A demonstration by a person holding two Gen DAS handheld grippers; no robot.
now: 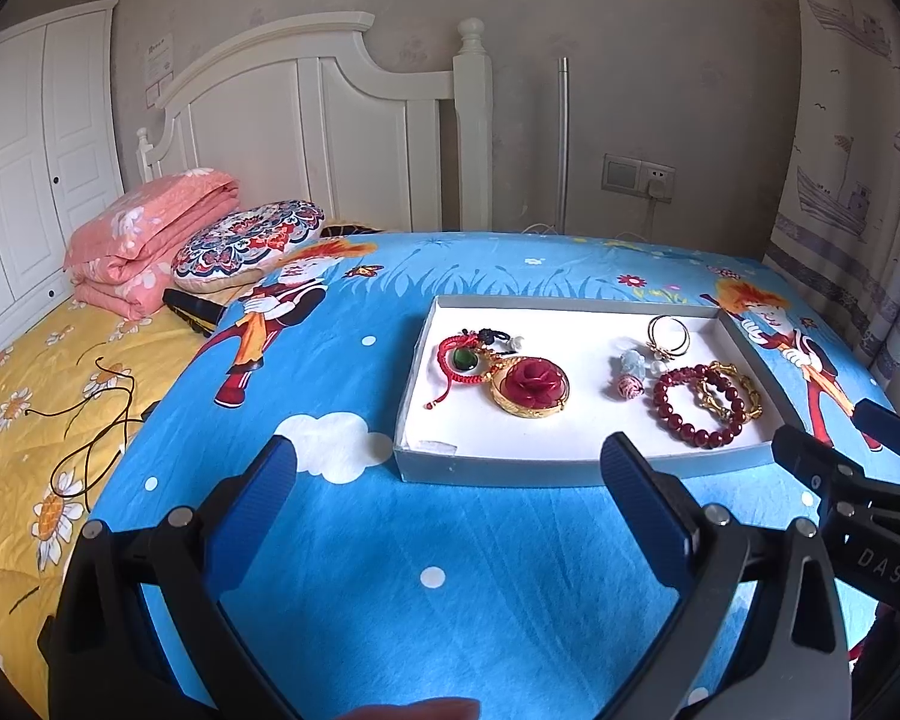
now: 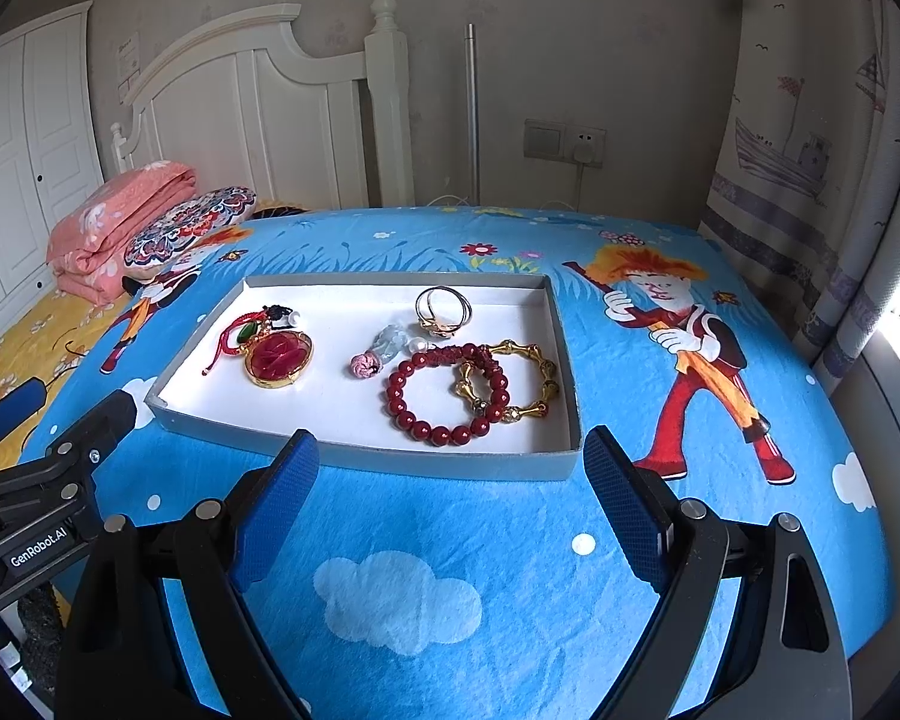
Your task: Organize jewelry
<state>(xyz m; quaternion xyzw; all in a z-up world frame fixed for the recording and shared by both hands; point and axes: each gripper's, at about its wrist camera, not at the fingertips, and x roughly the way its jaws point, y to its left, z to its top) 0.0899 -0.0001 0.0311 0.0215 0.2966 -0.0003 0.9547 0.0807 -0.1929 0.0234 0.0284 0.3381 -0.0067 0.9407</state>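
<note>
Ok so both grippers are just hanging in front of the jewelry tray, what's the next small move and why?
Probably ease the right gripper forward over the tray's near rim toward the red bead bracelet. Both grippers are open and empty, the left gripper included. That bracelet lies nearest the right one and overlaps the gold bracelet, so separating them seems a sensible start.

- Left black tool with blue-padded fingers: spread wide apart, gripping nothing, level and pointing forward.
- Right black tool with blue pads: likewise gaping wide, unladen, just beside the left.
</note>
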